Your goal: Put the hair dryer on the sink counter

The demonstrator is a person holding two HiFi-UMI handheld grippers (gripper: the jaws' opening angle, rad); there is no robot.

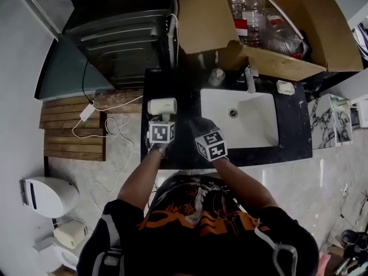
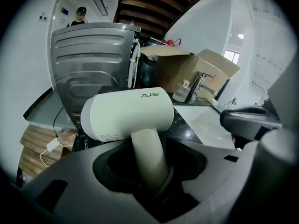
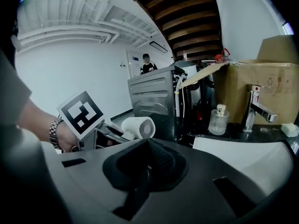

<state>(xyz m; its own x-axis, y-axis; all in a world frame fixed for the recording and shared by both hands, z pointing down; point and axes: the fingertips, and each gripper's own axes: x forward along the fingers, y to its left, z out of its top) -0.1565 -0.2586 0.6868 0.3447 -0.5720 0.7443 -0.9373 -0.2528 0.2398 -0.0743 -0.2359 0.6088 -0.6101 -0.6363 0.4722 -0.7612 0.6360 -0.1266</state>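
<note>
Half open, the left gripper clamps the hair dryer by its handle over the sink counter, on the bare strip between left edge and basin. The barrel lies crosswise, nozzle seemingly toward that edge. The right gripper is closed, empty.

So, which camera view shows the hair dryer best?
The left gripper view: the dryer fills the middle, with its handle clamped in the left tongs. In the head view the dryer is small, seen from above. In the right gripper view it is small too, grille end toward the camera.
</note>
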